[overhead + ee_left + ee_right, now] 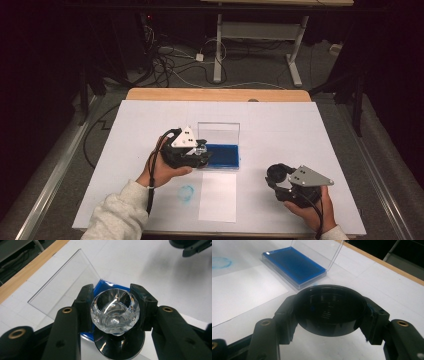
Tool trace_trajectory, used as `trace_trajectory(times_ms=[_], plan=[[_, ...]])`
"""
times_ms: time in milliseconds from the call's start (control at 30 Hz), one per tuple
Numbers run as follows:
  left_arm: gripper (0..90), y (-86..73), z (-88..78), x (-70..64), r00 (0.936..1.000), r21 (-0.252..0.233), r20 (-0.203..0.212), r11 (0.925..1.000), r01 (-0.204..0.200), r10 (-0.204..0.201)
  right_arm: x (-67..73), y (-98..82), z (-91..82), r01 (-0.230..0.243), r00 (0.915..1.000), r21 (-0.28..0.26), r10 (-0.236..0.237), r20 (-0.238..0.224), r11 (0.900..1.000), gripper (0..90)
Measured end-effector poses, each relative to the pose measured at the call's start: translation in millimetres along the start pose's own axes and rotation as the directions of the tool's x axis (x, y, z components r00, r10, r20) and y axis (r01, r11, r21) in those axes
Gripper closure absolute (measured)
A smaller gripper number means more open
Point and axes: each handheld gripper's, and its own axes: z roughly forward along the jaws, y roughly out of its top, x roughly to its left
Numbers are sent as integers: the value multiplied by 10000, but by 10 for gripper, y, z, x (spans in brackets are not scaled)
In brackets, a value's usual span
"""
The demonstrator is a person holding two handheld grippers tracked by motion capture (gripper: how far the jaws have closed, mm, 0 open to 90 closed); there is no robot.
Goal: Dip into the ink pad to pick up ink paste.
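While the person's hands held both tools near the front edge of the table [150,107], the right gripper [280,176] sat nearest, right of and well apart from the ink pad [222,156], its jaws closed on a round black cap [329,310] whose hollow faced the camera riding on that gripper; the cap sat squarely between the two pads, pinched at its rim on both sides. Just in front of the ink pad lay a white sheet of paper [217,196], and left of that sheet a faint blue ring-shaped stamp mark [186,193] showed on the table cover. Farther on, the left gripper [200,150] hung at the ink pad's left edge, its jaws clamped on the clear faceted knob [115,312] of a stamp, with the knob centred between the pads and the stamp's black base [118,345] below it, over the blue surface. The step in hand looked like inking the stamp, and doing it well would call for bringing the base down flat and level on the blue pad, pressing evenly, and keeping the grip firm on the slippery knob so it would not twist. Beyond the pad its clear lid [218,132] stood upright, hinged at the far side, and should be kept clear of.
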Motion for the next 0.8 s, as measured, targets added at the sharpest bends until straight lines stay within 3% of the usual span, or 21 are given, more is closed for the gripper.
trace_trajectory(times_ms=[200, 333, 633, 800], plan=[[546, 155, 126, 105, 10000, 165, -6, 9999, -29, 30, -4, -1, 8, -8, 10000, 73, 8, -6, 10000, 387], [546, 175, 273, 154, 10000, 330, -16, 9994, 80, -80, -6, -22, 21, 31, 10000, 168, -31, 19, 9999, 387], [546, 67, 617, 231, 9989, 497, 146, 9979, 427, -435, 11, -38, 39, 133, 9999, 317, -132, -27, 9994, 387], [546, -14, 739, 252, 9986, 718, -8, 9961, 521, -522, 20, -49, 45, 190, 9998, 386, -188, -58, 9991, 387]])
